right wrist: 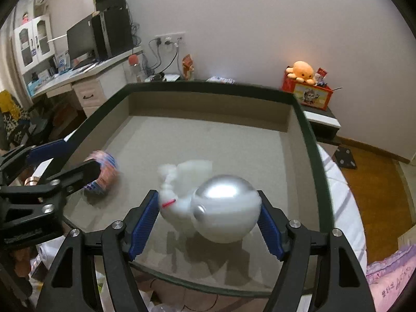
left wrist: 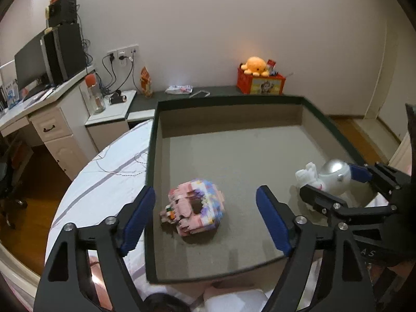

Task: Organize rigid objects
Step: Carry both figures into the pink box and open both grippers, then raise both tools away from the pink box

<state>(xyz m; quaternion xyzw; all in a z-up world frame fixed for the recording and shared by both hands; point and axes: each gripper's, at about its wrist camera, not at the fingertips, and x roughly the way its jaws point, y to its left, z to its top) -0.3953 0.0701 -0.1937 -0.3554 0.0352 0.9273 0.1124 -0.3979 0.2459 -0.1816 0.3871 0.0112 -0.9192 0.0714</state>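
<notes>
a shallow dark-rimmed tray (left wrist: 153,182) on the bed holds a pink brick-built ring (left wrist: 193,209) toward its left and a silver-headed white figure (right wrist: 221,208) at its right. left tongs (left wrist: 205,218) gape wide over the ring, clear of it. right tongs (right wrist: 209,223) straddle the figure (blurred), blue pads (right wrist: 143,223) apparently not pressing it.

Both grippers tilt downward with jaws spread wide: the left gripper (left wrist: 205,205) fills the frame's lower middle, and the right gripper (right wrist: 209,208) likewise (pads blue).
</notes>
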